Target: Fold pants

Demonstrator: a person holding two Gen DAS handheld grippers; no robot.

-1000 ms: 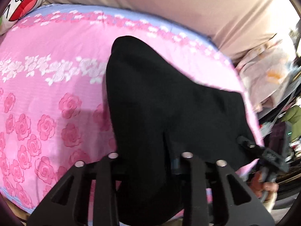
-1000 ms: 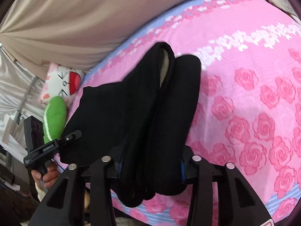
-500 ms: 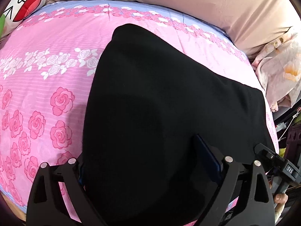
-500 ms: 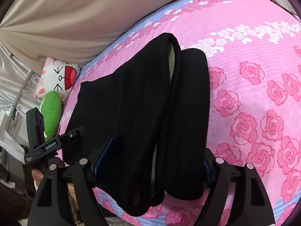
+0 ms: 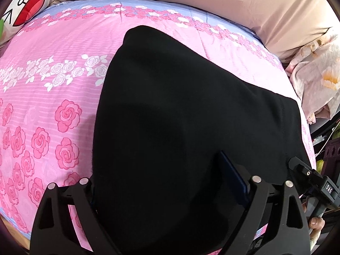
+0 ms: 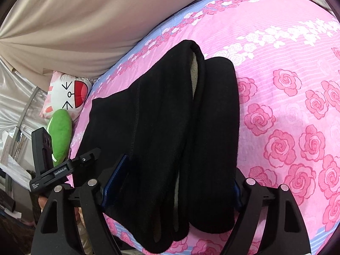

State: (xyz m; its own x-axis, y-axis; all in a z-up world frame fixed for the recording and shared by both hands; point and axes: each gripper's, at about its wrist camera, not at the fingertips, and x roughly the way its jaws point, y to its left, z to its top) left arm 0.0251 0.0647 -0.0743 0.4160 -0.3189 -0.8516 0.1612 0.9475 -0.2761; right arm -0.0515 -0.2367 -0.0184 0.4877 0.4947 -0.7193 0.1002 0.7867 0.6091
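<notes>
Black pants (image 5: 180, 106) lie folded on the pink rose bedsheet (image 5: 53, 85). My left gripper (image 5: 157, 170) straddles their near end; its jaws stand wide and are closing a little, and the pads are not pressing the cloth. In the right wrist view the pants (image 6: 161, 116) show as stacked layers with a pale lining at the far fold. My right gripper (image 6: 179, 167) is open, one finger on either side of the near folded edge. Each gripper shows in the other's view: the right gripper's body (image 5: 314, 184) and the left gripper's body (image 6: 63, 167), both in a person's hands.
A white cartoon pillow (image 6: 70, 93) and a green plush (image 6: 60, 131) lie at one end of the bed. A floral cloth (image 5: 318, 74) is bunched at the other end. A beige curtain (image 5: 212, 4) hangs behind the bed.
Both grippers have opened and let go of the pants, which dropped flat onto the sheet. The left gripper moved slightly forward and down over the cloth.
</notes>
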